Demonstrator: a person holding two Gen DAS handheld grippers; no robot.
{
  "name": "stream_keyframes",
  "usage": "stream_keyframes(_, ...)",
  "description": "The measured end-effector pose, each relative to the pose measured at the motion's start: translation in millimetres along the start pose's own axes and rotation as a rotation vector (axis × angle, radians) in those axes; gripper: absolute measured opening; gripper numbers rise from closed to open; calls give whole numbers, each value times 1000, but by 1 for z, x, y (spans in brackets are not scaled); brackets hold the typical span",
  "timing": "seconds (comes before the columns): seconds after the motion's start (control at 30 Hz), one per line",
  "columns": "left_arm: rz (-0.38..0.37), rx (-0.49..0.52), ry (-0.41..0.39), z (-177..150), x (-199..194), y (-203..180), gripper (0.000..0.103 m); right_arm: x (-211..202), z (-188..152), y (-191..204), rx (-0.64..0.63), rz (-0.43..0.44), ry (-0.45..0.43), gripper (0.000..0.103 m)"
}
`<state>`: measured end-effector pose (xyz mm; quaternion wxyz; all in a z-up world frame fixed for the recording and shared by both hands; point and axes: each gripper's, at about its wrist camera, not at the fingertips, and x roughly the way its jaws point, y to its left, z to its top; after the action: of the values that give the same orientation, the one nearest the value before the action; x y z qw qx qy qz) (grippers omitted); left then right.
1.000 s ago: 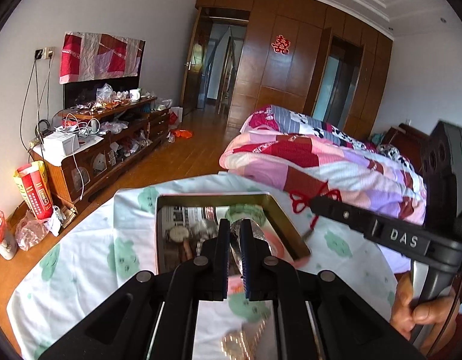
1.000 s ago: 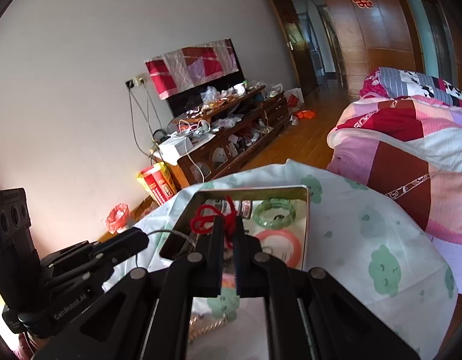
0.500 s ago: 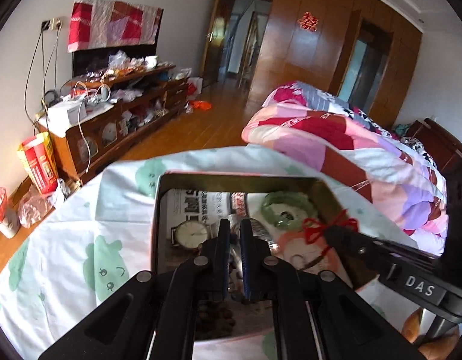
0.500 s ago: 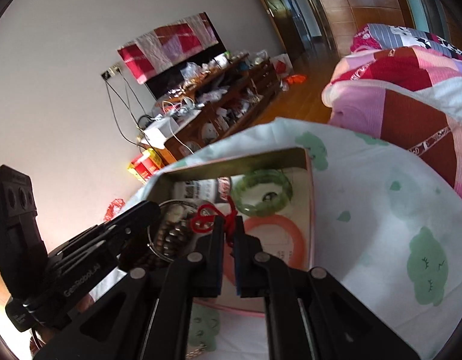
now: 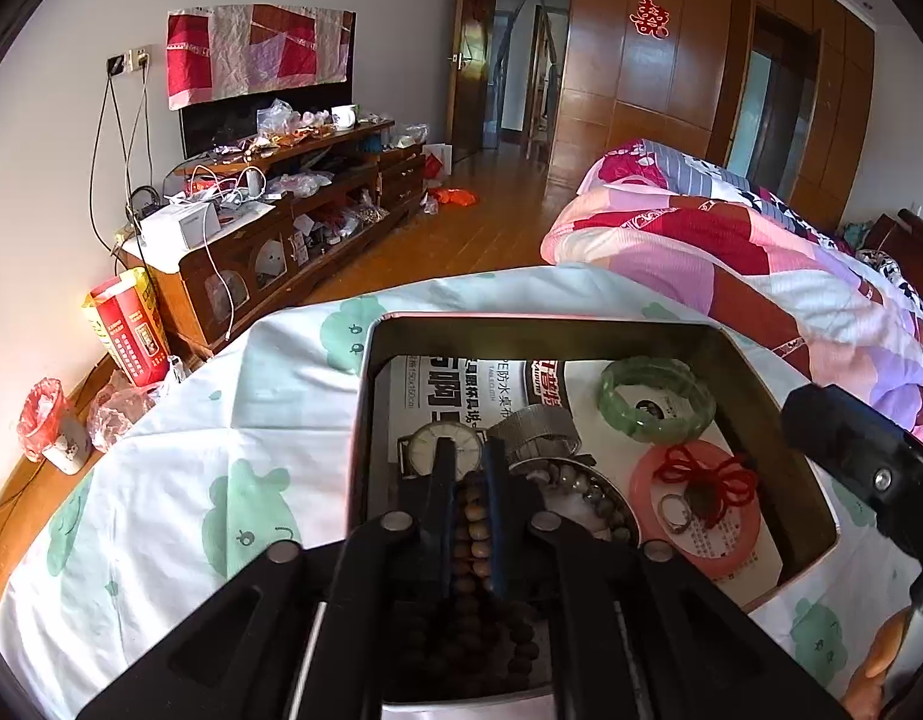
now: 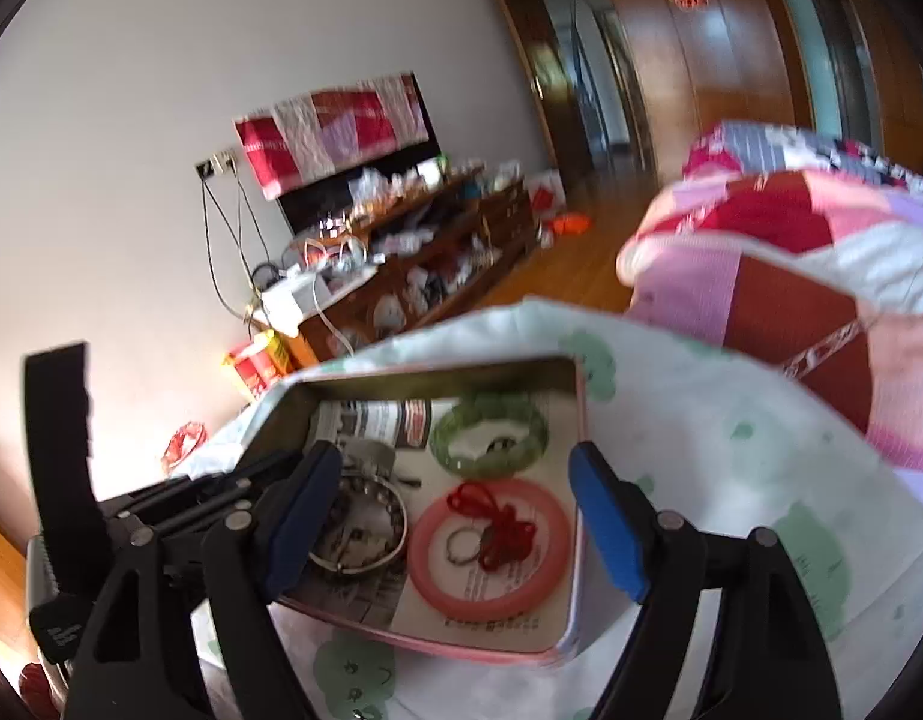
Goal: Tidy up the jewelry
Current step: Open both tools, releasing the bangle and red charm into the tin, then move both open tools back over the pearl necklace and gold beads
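R gripper (image 6: 455,516) jaws just sprang wide, red knot charm (image 6: 500,525) dropped in tin (image 5: 365,420). L gripper (image 5: 469,480) easing off wooden beads (image 5: 470,534), barely parted; lift both straight up, don't snag strands.

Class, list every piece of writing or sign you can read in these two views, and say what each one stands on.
"TABLE CLOTH": small print on the printed paper sheet lining the metal tin.
Large Chinese headline on that sheet: partly hidden, not readable.
Red double-happiness sign: on the brown wooden wardrobe.
Red and yellow carton: print too small.
Pink ring's lettering: too blurred.
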<state>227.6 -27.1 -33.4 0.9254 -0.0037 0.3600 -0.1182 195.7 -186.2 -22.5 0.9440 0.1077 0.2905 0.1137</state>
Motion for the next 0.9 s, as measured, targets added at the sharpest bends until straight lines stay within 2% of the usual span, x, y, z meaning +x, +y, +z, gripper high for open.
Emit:
stream_keyframes(0.07, -2, -4, -10, 0, -1, 0, 38, -2, 0, -2, 4, -20, -13, 81)
stream_keyframes(0.1, -10, 0, -27, 0, -4, -1, 41, -1, 0, -4, 14, -27, -6, 81)
stream_keyframes(0.17, -6, 5, -52, 0, -9, -2, 61, 2, -1, -10, 39, -34, 8, 81)
stream_keyframes(0.3, 4, 15, -89, -1, -19, -4, 63, -1, 3, -19, 85, -29, -10, 81)
stream_keyframes(0.5, 12, -57, -78, -9, -31, 9, 63, -12, 3, -23, 104, -83, -44, 81)
stream_keyframes(0.63, 35, -56, -77, -16, -38, 8, 63, -26, -4, -28, 142, -90, -42, 82)
stream_keyframes(0.9, 15, -71, -64, -38, -57, 7, 63, -55, -23, -31, 170, -133, -33, 83)
